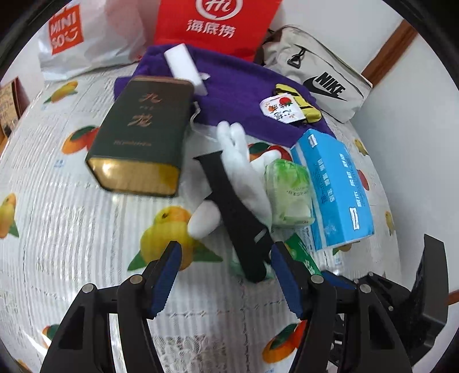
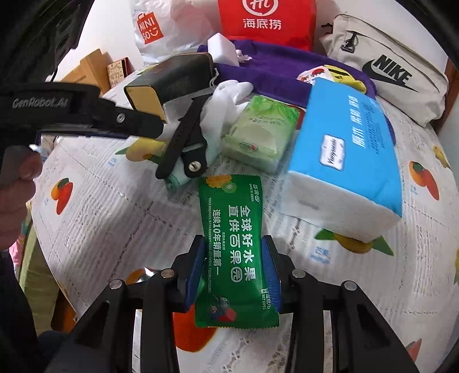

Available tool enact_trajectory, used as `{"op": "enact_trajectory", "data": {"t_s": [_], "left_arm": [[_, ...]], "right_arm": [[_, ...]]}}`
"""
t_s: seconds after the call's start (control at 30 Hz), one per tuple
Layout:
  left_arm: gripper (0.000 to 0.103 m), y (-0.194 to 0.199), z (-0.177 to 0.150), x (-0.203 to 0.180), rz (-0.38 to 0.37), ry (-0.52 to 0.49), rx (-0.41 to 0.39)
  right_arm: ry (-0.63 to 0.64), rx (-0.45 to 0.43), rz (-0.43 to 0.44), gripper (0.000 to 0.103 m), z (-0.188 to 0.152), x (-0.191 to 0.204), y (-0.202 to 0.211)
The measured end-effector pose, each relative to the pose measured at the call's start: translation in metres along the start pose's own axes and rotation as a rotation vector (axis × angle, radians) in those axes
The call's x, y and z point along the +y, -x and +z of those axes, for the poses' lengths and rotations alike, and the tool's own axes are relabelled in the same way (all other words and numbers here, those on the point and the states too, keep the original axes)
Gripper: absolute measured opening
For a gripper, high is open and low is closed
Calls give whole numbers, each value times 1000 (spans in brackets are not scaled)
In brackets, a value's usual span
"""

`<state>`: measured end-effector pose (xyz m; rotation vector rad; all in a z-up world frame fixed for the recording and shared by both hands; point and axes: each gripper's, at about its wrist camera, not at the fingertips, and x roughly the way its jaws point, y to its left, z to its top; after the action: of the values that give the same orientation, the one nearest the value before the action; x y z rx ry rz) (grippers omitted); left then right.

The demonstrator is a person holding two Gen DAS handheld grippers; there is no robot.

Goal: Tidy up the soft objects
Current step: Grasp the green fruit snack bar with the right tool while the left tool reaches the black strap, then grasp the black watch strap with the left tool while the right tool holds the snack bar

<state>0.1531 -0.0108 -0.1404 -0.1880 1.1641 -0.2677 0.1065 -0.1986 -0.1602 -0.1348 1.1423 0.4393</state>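
Note:
My right gripper [image 2: 233,272] is shut on a green wet-wipe packet [image 2: 233,229], its blue pads pinching the packet's waist just above the fruit-print tablecloth [image 2: 114,218]. My left gripper [image 1: 226,275] hangs open over the cloth. The near end of a black strap [image 1: 229,206] lies between its fingers, close to the right pad and not pressed. The strap lies across a white glove [image 1: 238,160]. To the glove's right are a pale green wipes pack [image 1: 289,195] and a blue tissue pack [image 1: 332,186]. A purple towel [image 1: 235,80] lies behind them.
A dark green tin [image 1: 143,132] lies left of the glove, and a white sponge [image 1: 186,63] rests on the towel. A red bag [image 1: 215,23], a Miniso bag [image 1: 86,34] and a beige Nike pouch [image 1: 324,77] line the back. A hand [image 2: 17,183] holds the left gripper's handle.

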Motion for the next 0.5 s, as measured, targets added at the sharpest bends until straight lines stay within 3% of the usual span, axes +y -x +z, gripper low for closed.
{"op": "enact_trajectory", "data": {"t_s": [0.17,0.37,0.43,0.5], "left_arm": [[62,-14,4,-6,-9,-7,3],[59,-29,4,-8,66,-28,4],[49,-36,4,-4,54,-14,20],[46,-38,5,0,31,-4,27]], "right_arm": [[14,-8,5,45,-4,0,0],[29,-40,-10,43,-6,1,-1],[26,-45,-10,40,-5,0,0],[14,-42,2,38,-4,-3,1]]}}
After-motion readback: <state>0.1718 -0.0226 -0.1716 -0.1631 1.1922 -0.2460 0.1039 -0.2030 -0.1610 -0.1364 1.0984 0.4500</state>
